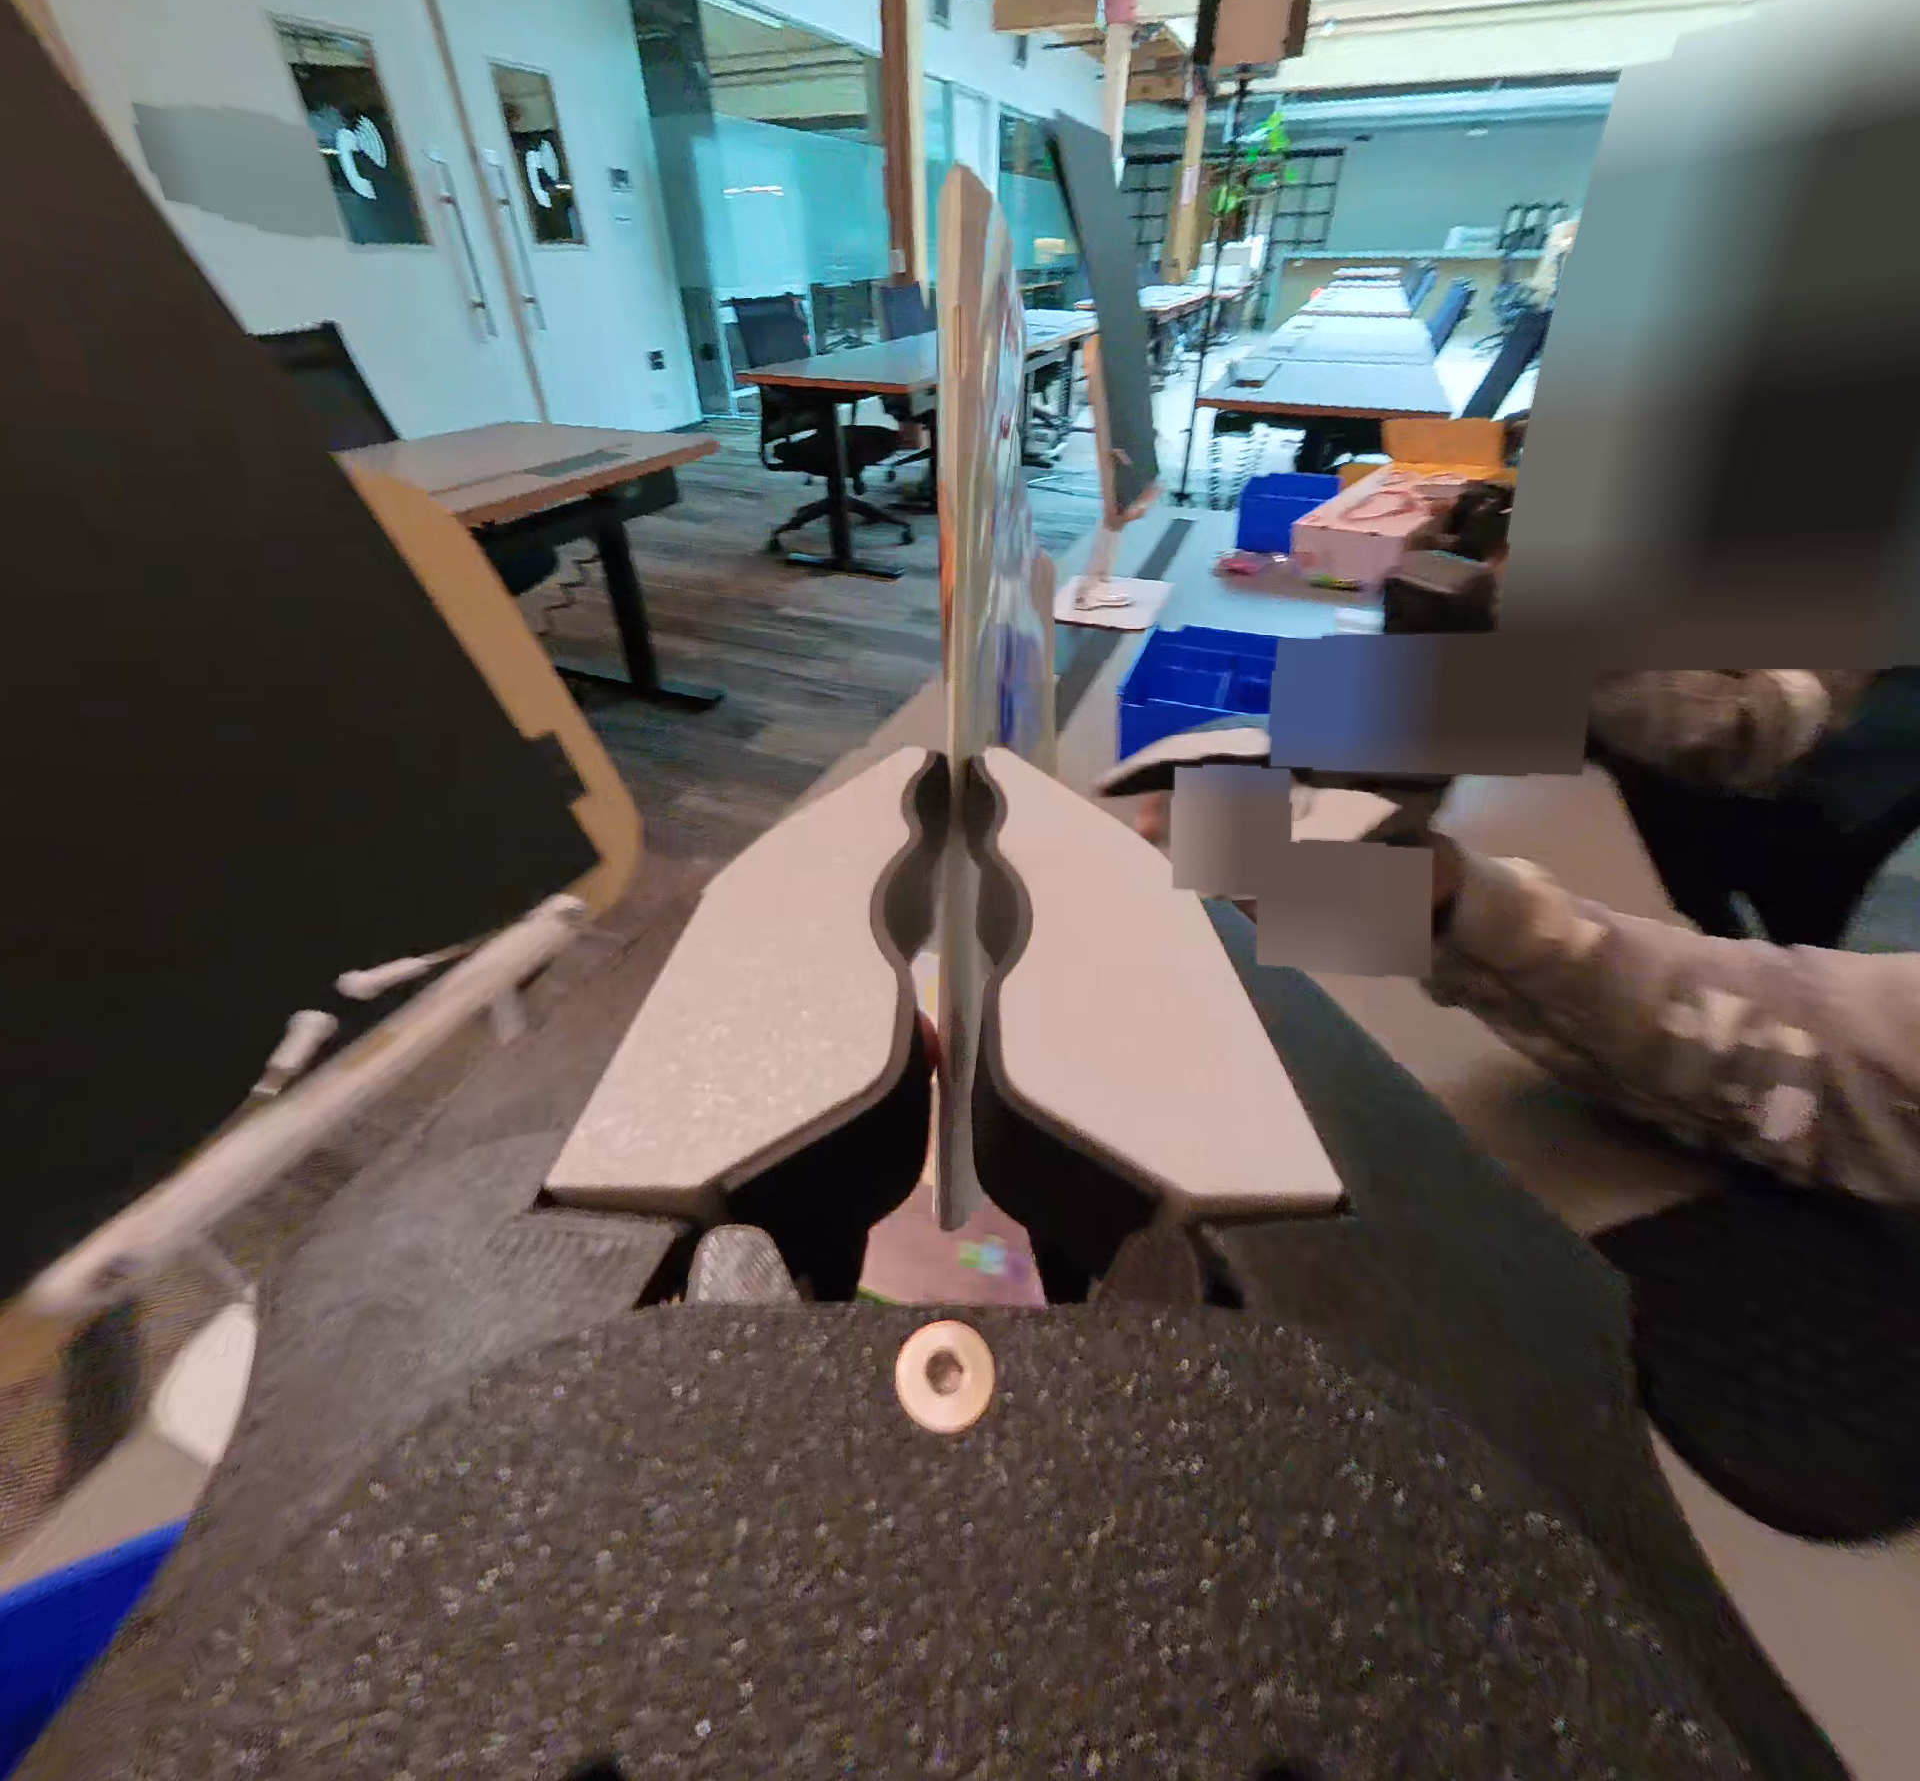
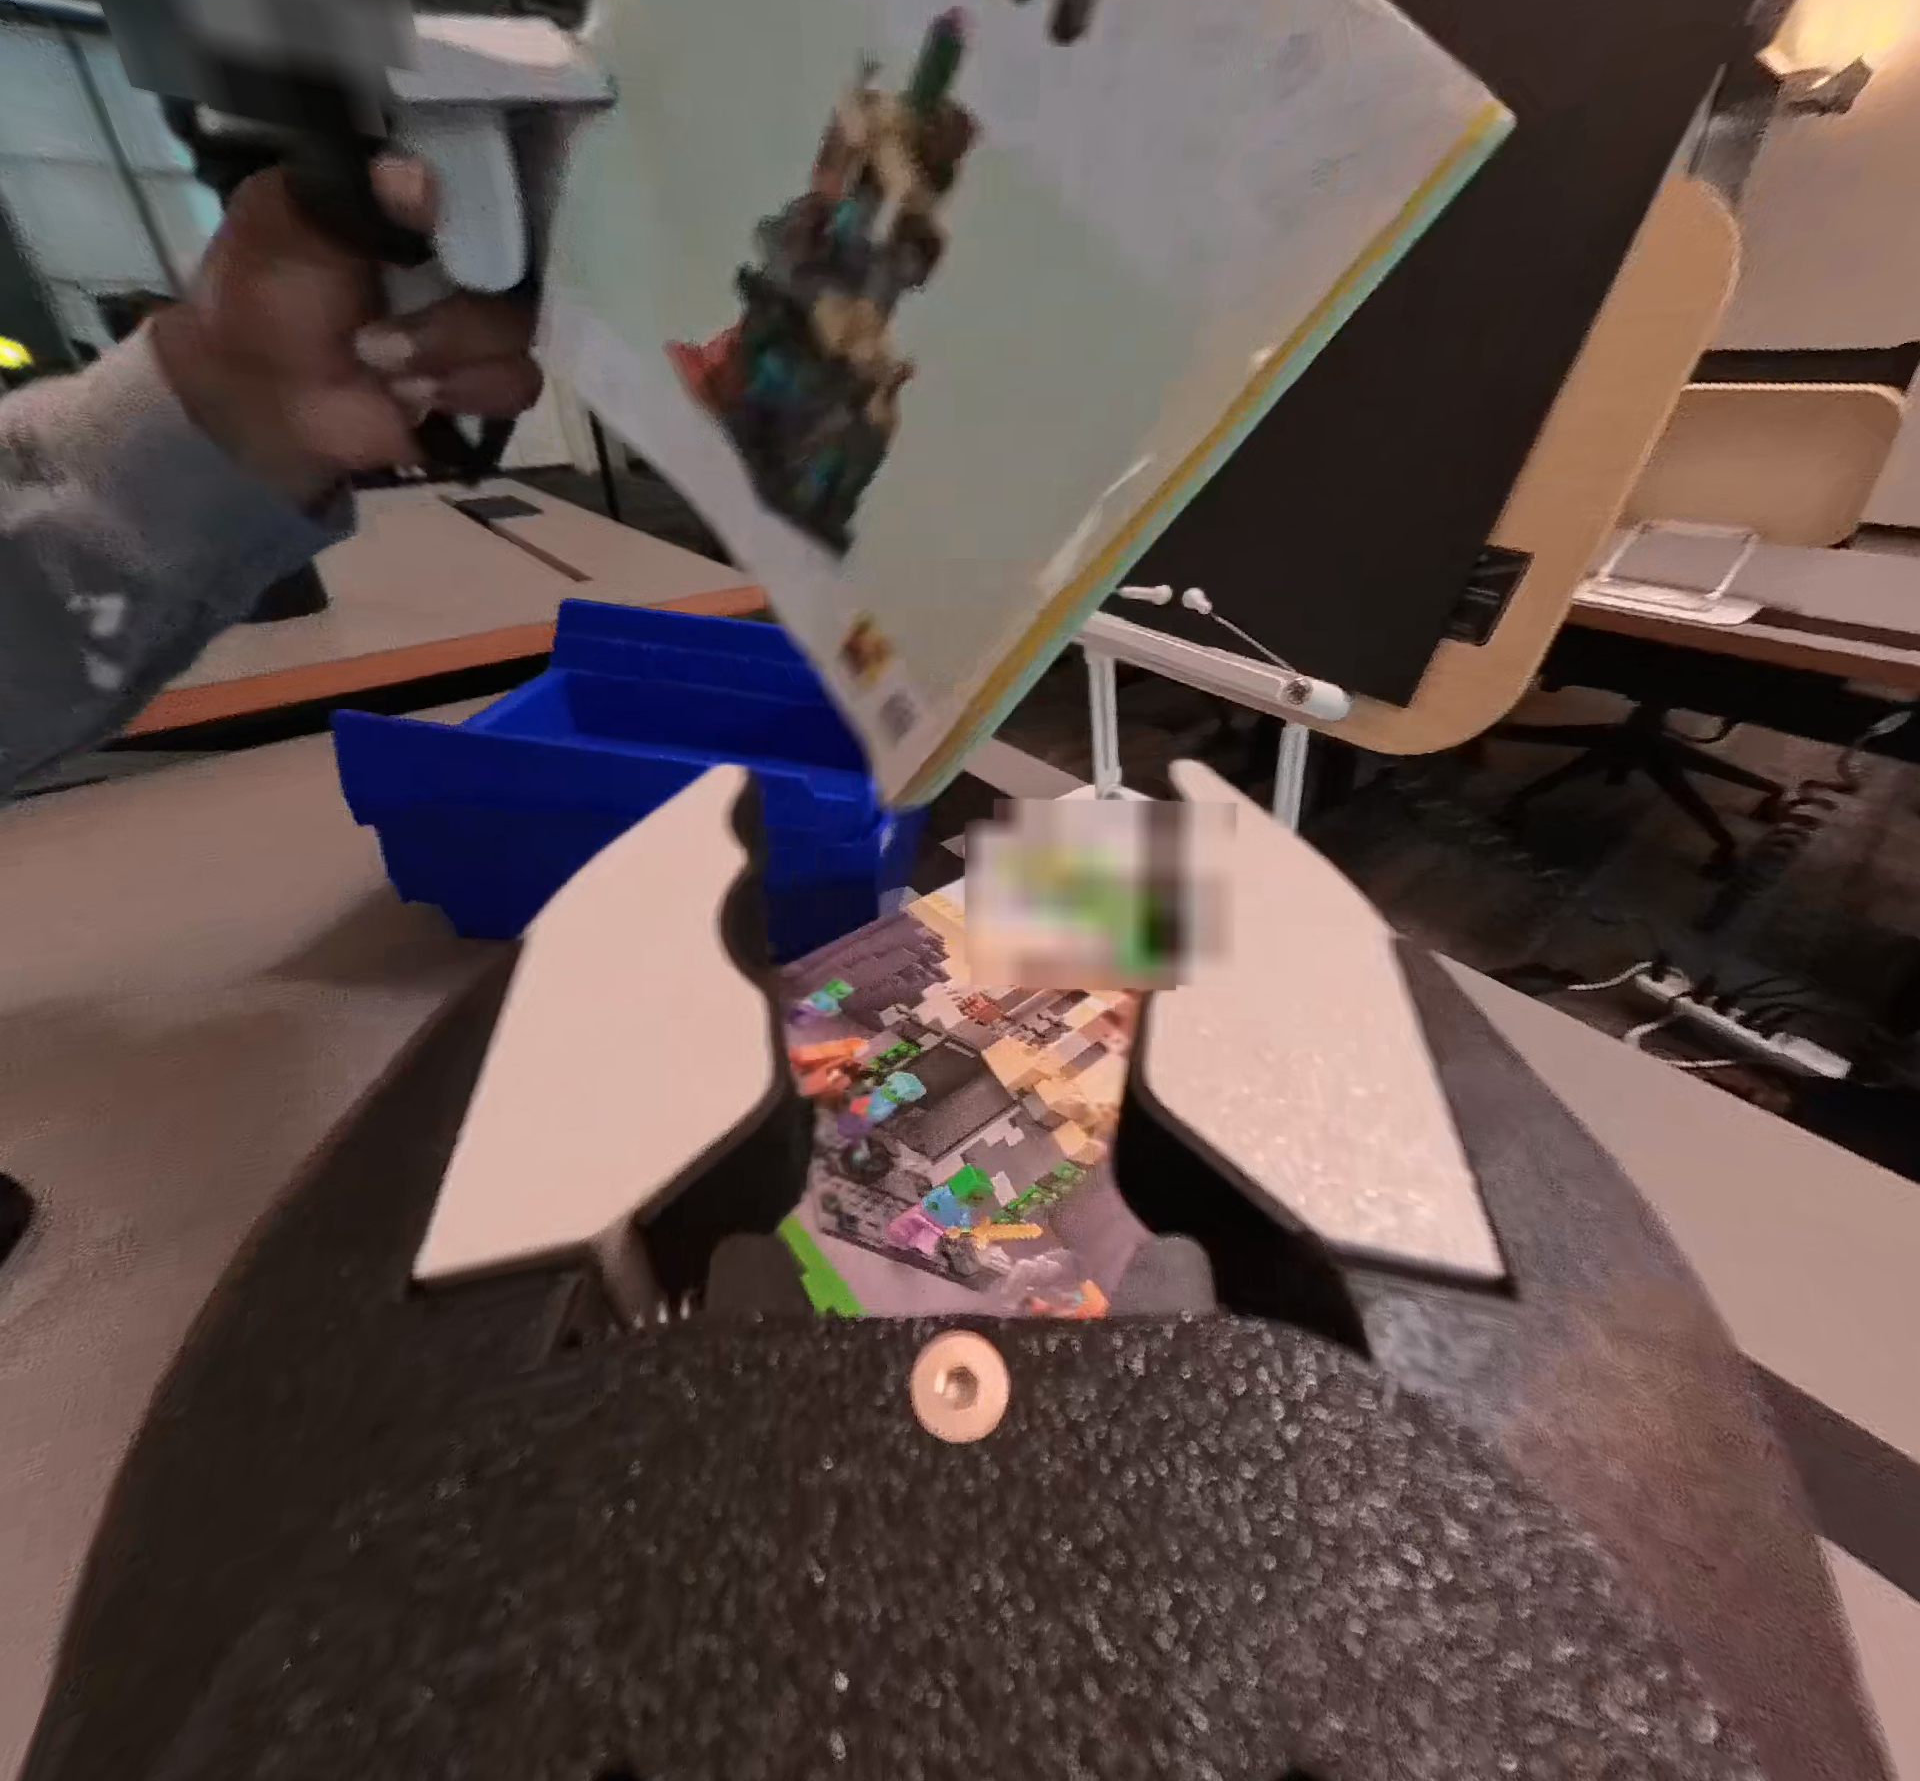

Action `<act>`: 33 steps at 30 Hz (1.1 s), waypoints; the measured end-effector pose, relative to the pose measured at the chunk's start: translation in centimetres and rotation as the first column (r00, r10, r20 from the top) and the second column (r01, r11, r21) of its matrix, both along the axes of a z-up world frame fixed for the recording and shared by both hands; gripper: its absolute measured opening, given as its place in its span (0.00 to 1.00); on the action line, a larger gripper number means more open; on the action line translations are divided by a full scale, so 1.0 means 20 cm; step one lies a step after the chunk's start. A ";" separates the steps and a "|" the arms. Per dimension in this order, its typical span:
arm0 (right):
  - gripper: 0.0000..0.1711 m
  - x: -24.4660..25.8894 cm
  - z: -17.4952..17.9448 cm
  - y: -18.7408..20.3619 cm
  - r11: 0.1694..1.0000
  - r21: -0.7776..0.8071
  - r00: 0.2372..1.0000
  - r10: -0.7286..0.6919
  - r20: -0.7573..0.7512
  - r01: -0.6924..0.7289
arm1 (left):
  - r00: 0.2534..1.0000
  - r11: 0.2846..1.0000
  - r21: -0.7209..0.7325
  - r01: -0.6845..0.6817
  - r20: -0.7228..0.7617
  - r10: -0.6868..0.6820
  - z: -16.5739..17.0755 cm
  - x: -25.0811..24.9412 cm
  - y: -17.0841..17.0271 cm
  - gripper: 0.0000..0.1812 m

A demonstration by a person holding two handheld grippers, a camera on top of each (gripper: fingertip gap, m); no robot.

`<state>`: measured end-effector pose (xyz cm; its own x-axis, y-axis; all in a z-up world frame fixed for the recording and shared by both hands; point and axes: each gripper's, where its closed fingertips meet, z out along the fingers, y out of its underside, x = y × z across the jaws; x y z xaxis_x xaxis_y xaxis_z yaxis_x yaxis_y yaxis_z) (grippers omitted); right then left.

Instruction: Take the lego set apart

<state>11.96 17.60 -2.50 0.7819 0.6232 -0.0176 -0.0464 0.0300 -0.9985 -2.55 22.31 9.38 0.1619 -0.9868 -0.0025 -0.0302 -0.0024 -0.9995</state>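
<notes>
Lego booklet [image 1: 977, 505] — pinched edge-on in the left gripper [image 1: 958, 796] — hangs above the right gripper [image 2: 956, 796], spread wide.

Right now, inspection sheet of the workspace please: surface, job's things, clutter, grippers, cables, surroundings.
Surface: grey table, mostly bare near the grippers.
Job's things: booklet held in the air, seen edge-on in the left wrist view; printed box lying flat on the table below the right gripper; no loose bricks seen.
Clutter: blue bins behind the box; another blue bin farther off.
Grippers: left gripper shut on the booklet; right gripper open, empty, above the box.
Cables: power strip with cords on the floor.
Surroundings: office desks, chairs, a black board on a white stand.
</notes>
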 end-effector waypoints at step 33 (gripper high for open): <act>0.11 -0.16 -0.68 -0.65 0.865 -0.502 0.979 0.099 0.176 0.003 | 0.977 0.838 -0.522 0.161 -0.034 -0.209 -1.24 -0.08 -0.87 0.02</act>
<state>8.74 4.62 -16.09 0.7713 0.6074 -0.1902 0.1562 -0.4704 -0.8685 -4.19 4.90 -15.48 -0.0014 -0.8617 0.5074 -0.1670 -0.5001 -0.8497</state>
